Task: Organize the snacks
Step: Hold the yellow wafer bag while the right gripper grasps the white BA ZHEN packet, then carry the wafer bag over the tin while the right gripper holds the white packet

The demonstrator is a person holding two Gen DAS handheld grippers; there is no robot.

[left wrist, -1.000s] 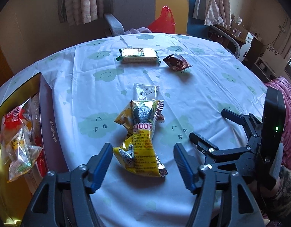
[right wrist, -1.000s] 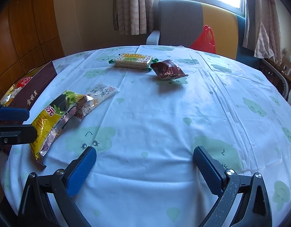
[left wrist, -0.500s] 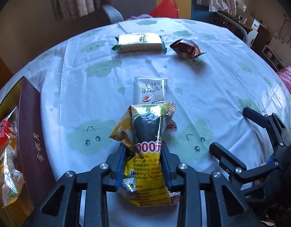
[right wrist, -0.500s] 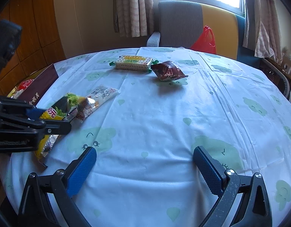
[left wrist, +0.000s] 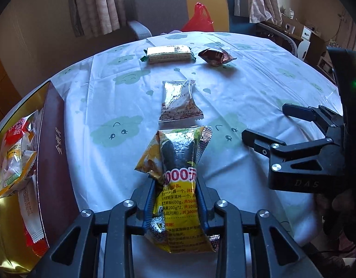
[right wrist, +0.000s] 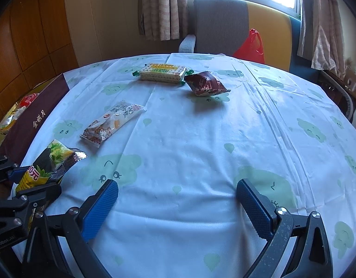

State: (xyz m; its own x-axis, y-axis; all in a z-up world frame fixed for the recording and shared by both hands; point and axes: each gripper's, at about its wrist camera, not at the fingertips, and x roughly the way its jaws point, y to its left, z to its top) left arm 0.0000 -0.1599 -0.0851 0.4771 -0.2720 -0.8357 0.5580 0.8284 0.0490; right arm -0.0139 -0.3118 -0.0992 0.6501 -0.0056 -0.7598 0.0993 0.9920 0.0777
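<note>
Round bench, cloud-print cloth, curtained window upper frame.
Left gripper jaws clamp yellow snack bag; right gripper jaws wide, empty.

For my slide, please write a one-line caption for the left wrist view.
Left claw shut on a yellow snack bag; three more snacks wait on the cloud-print tablecloth.

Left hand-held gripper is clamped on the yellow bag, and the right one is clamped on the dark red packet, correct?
Not quite. The right hand-held gripper is open and empty, per the right wrist view; the dark red packet lies far off. The left hand-held gripper does clamp the yellow bag.
</note>
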